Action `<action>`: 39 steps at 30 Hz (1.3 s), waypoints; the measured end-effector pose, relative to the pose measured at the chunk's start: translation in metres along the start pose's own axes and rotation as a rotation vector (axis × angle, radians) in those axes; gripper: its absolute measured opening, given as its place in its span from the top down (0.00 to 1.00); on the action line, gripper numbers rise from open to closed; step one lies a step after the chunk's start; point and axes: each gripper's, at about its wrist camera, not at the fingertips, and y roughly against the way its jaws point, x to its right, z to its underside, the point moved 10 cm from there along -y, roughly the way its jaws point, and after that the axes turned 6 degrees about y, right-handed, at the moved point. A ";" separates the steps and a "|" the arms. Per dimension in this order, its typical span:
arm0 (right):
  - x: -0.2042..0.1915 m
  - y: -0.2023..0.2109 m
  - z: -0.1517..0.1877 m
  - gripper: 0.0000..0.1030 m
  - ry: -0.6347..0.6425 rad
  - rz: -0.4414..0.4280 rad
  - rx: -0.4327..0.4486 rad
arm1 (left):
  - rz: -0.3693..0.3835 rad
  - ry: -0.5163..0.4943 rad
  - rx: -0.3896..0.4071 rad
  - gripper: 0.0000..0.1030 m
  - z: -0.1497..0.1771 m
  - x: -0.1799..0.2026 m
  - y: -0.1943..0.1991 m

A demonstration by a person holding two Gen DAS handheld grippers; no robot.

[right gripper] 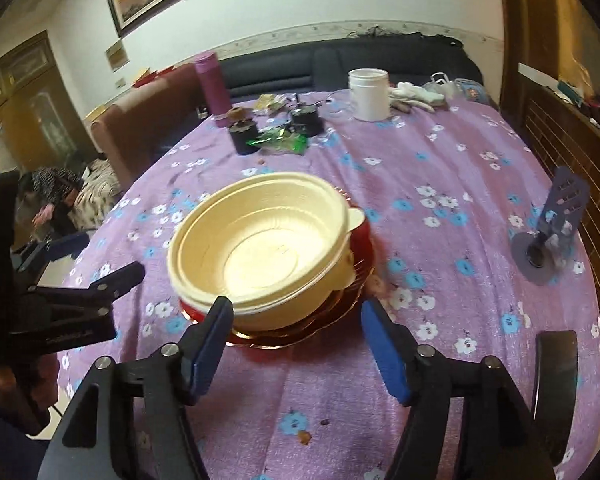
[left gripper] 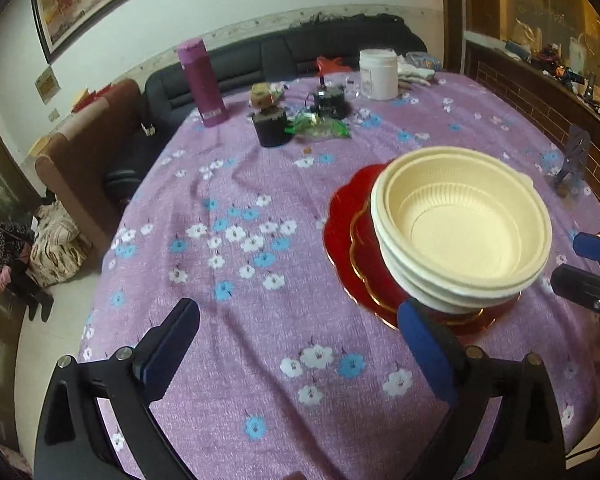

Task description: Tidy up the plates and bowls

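A stack of cream plastic bowls (left gripper: 460, 232) sits on a stack of red gold-rimmed plates (left gripper: 352, 216) on the purple flowered tablecloth (left gripper: 240, 248). In the right wrist view the bowls (right gripper: 264, 248) stand just ahead of my fingers, over the red plates (right gripper: 362, 236). My left gripper (left gripper: 300, 320) is open and empty, to the left of the stack, its right fingertip near the plates' front edge. My right gripper (right gripper: 296, 320) is open and empty, close before the stack. The left gripper also shows in the right wrist view (right gripper: 96, 260), and the right gripper in the left wrist view (left gripper: 580, 264).
At the table's far side stand a purple flask (left gripper: 202, 80), a white jar (left gripper: 378, 74), a black pot (left gripper: 272, 126), a small black device (left gripper: 328, 104) and green wrappers (left gripper: 320, 128). A purple stand (right gripper: 552, 232) is at the right edge. A sofa (left gripper: 300, 52) lies behind.
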 end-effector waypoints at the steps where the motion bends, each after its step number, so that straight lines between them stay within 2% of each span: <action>1: 0.000 -0.002 0.001 0.31 -0.002 -0.003 -0.008 | -0.001 -0.003 -0.004 0.03 0.001 0.001 -0.001; 3: -0.001 -0.003 0.003 0.30 -0.001 -0.008 -0.017 | -0.008 -0.012 -0.001 0.03 0.002 0.003 0.001; 5: -0.001 -0.002 0.003 0.22 0.008 -0.004 -0.017 | -0.001 -0.025 0.007 0.03 0.002 0.007 0.004; 8: -0.006 0.001 0.003 0.17 0.016 -0.012 -0.010 | 0.010 -0.035 0.006 0.03 0.002 0.012 0.006; 18: 0.009 -0.003 0.005 0.08 -0.004 0.041 -0.041 | 0.031 -0.027 0.044 0.03 -0.010 0.013 0.018; 23: 0.051 -0.015 0.017 0.01 -0.053 0.168 -0.035 | 0.050 -0.036 0.071 0.03 -0.017 0.017 0.026; 25: 0.073 -0.026 0.032 0.01 -0.086 0.223 -0.073 | 0.049 -0.047 0.079 0.03 -0.019 0.019 0.029; 27: 0.085 -0.039 0.046 0.01 -0.145 0.206 -0.122 | 0.057 -0.064 0.084 0.03 -0.020 0.022 0.030; 29: 0.088 -0.042 0.047 0.01 -0.152 0.208 -0.115 | 0.075 -0.064 0.083 0.03 -0.021 0.025 0.031; 32: 0.090 -0.049 0.045 0.01 -0.098 0.239 -0.115 | 0.025 -0.091 0.093 0.03 -0.023 0.027 0.031; 34: 0.089 -0.052 0.044 0.01 -0.094 0.221 -0.114 | -0.010 -0.118 0.091 0.03 -0.022 0.030 0.030; 39: 0.083 -0.064 0.048 0.01 -0.033 0.213 -0.121 | -0.028 -0.145 0.059 0.03 -0.019 0.036 0.025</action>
